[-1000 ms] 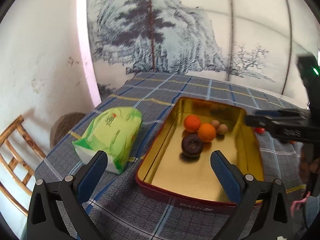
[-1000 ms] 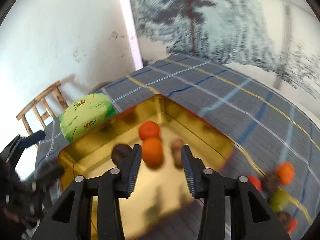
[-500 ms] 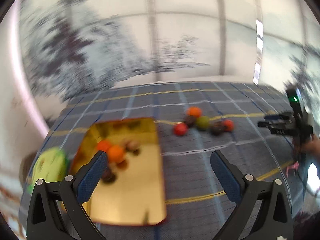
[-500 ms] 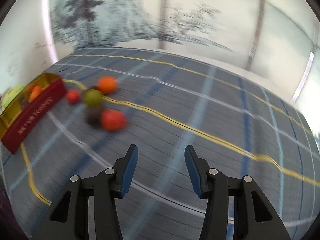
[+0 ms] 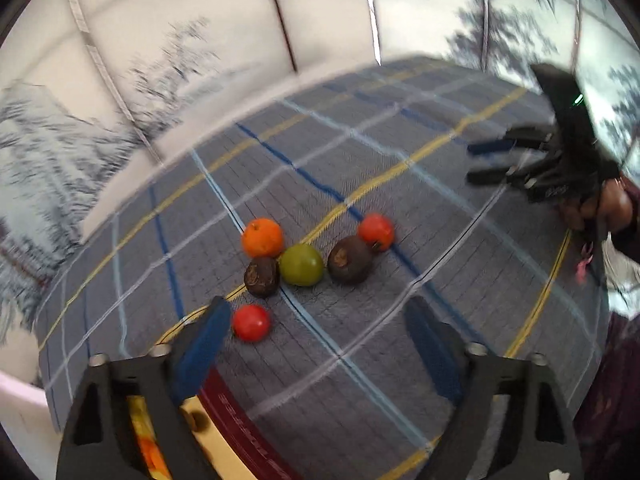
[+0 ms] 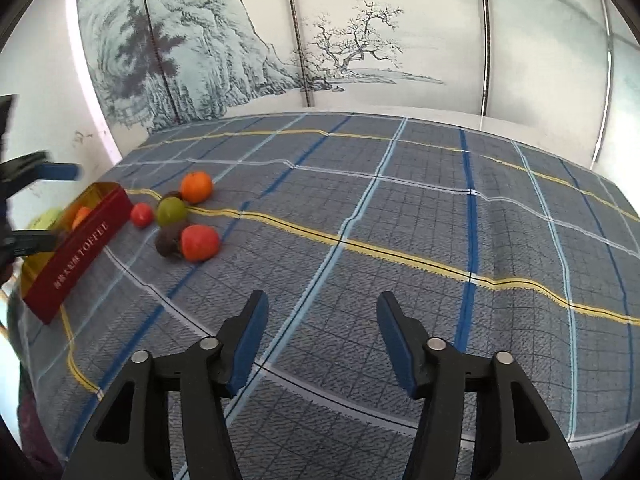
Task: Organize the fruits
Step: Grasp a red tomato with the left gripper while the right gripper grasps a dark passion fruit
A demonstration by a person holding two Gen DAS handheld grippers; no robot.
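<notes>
A woven plaid tablecloth [image 6: 400, 216], grey-blue with yellow, white and dark blue lines, covers the table, and on it lies a small cluster of round fruit. Seen from the left wrist, an orange [image 5: 262, 237] with a dimpled skin sits at the far left of the cluster, touching a dull dark brown fruit [image 5: 262, 277] just nearer; a smooth green fruit [image 5: 301, 264] sits against both, a larger dark brown fruit [image 5: 350, 259] lies just to its right, and a glossy red fruit [image 5: 375, 232] touches that one on its far right side. A second small red fruit [image 5: 251, 323] lies apart from the rest on the near side, just beside the blue pad of the left gripper [image 5: 320, 332]. That gripper's jaws are closing, yet they stand well apart with only bare cloth between them, and they hold nothing. Below it shows part of a rectangular tin [image 5: 240, 412] with a dark red outer wall and a shiny gold inside. From the right wrist the tin's red wall [image 6: 76, 256] bears white lettering, at the left edge of the table, with the fruit cluster just to its right. The right gripper [image 6: 320, 320] hangs over bare cloth well to the right of the fruit, its jaws opening and empty. Behind the table stand pale screen panels [image 6: 360, 40] painted with inky trees and cliffs.
</notes>
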